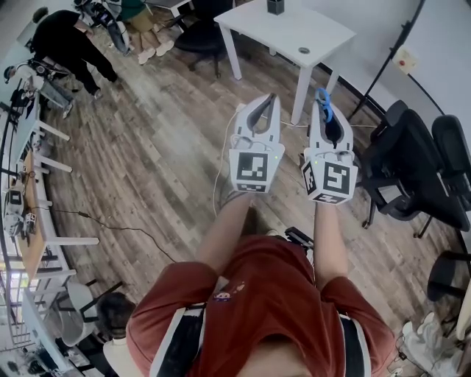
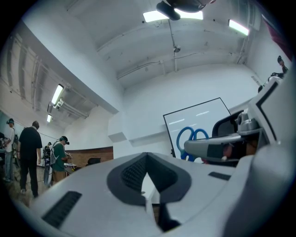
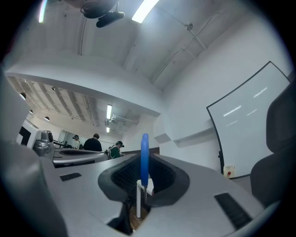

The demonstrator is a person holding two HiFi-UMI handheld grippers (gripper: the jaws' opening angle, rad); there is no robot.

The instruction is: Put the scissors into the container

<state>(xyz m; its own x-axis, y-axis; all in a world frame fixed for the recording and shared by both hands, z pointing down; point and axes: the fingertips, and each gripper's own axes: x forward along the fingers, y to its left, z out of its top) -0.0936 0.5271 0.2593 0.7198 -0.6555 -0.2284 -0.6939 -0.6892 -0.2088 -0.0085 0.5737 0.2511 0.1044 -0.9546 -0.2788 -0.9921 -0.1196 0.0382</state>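
Blue scissors [image 1: 327, 114] stand at the tips of the right gripper [image 1: 325, 99] in the head view, over wood floor and well short of the white table [image 1: 294, 33] carrying the dark container [image 1: 275, 6]. In the left gripper view the left gripper [image 2: 147, 162] is clenched on nothing. In the right gripper view the jaws clamp the scissors edge-on.

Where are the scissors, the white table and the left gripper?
scissors [image 1: 326, 110], head view, blue handle.
white table [image 1: 291, 29], head view, bare top.
left gripper [image 1: 269, 101], head view, between its fingertips.
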